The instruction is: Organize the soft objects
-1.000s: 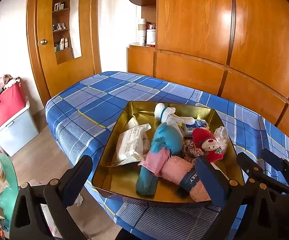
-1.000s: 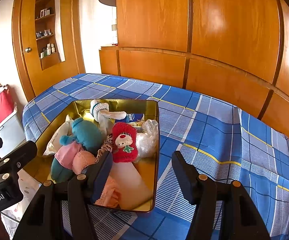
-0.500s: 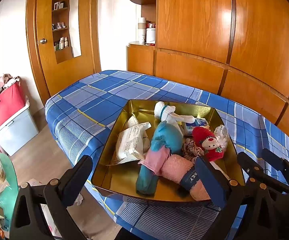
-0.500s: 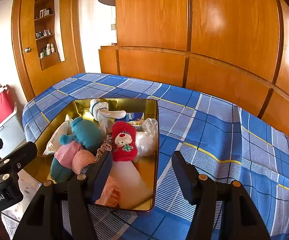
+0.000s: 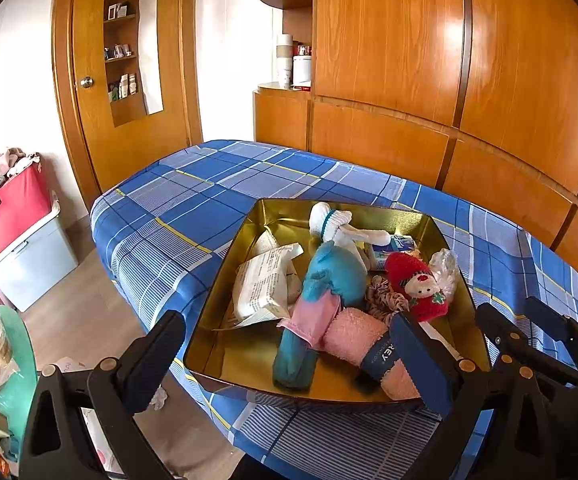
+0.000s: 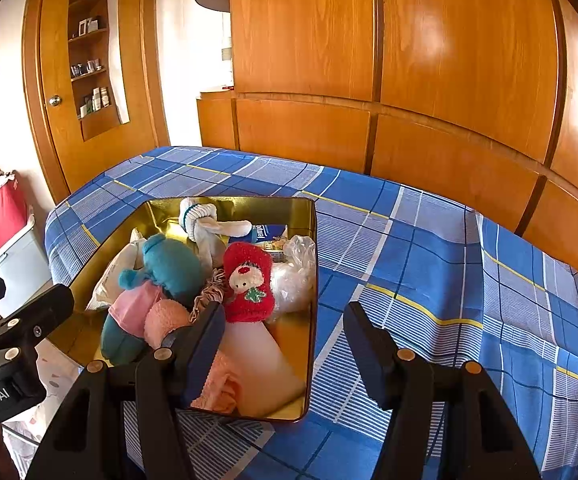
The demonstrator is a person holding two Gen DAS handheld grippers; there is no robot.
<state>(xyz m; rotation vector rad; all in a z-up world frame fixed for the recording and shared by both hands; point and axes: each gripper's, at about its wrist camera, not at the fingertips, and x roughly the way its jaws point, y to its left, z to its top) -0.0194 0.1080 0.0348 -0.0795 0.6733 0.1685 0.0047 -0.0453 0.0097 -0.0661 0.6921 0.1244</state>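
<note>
Both wrist views, soft objects gathered in a gold tin [image 5: 445, 216] on a blue plaid bedspread [image 5: 193, 216]; little has changed against the earlier frames: the tin sits a trifle higher in the left view and its contents keep their arrangement, so no object has been lifted or set down in this interval. At frame centre lie a teal plush [image 5: 329, 276], a pink rolled towel [image 5: 353, 340], a red sock [image 6: 247, 280], a white sock [image 5: 333, 224], a crinkled plastic bag [image 6: 295, 272] and a paper packet [image 5: 265, 284], all inside the tin; whether sorting is starting or complete cannot be judged. The left gripper [image 5: 289, 356] hovers at the lower edge, fingers wide apart, holding nothing; the right gripper [image 6: 285, 344], lower centre, likewise apart and empty, astride the tin's right rim.
</note>
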